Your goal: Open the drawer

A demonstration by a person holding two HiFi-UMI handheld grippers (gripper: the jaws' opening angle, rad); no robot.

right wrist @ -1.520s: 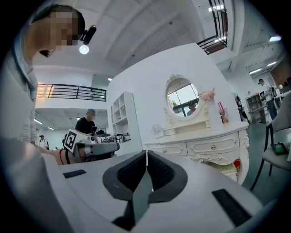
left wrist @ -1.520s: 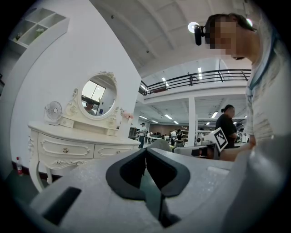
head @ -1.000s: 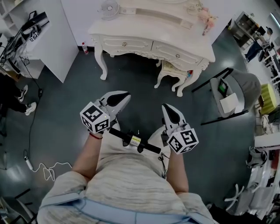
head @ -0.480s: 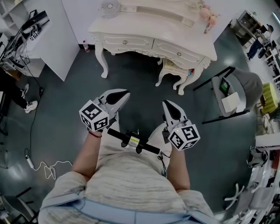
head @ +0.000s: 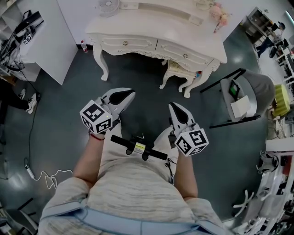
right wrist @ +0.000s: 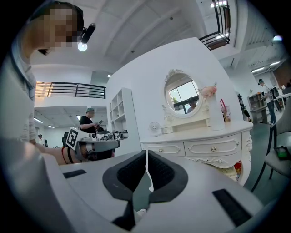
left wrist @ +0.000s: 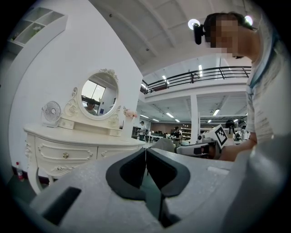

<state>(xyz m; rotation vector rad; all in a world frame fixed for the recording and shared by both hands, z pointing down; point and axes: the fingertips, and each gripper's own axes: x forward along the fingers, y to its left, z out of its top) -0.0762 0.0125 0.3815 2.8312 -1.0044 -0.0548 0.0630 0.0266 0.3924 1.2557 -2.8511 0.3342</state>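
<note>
You stand on the dark floor (head: pixel 138 78) facing a white dressing table (head: pixel 156 25), a gripper in each hand, both held level and pointing toward it. The left gripper (head: pixel 130 95) has its jaws together with nothing between them, and the right gripper (head: pixel 172 107) is likewise closed and empty; each gripper's own view shows the two dark pads meeting at the tips. Both are well apart from the table, with open floor between. The task's thing, the drawer, sits in the table's front just under the front edge of the top: a left drawer (head: pixel 124 43) and a right drawer (head: pixel 186 56) lie side by side, each with a small round knob, and both are closed flush. A small fan (head: pixel 108 5) stands at the top's left end and pink flowers (head: pixel 216 13) near its right corner, with an oval mirror (left wrist: pixel 99 98) along the back edge between them. A white stool (head: pixel 177 71) is tucked under the table's right half, and a grey chair (head: pixel 245 96) stands off to the right.
</note>
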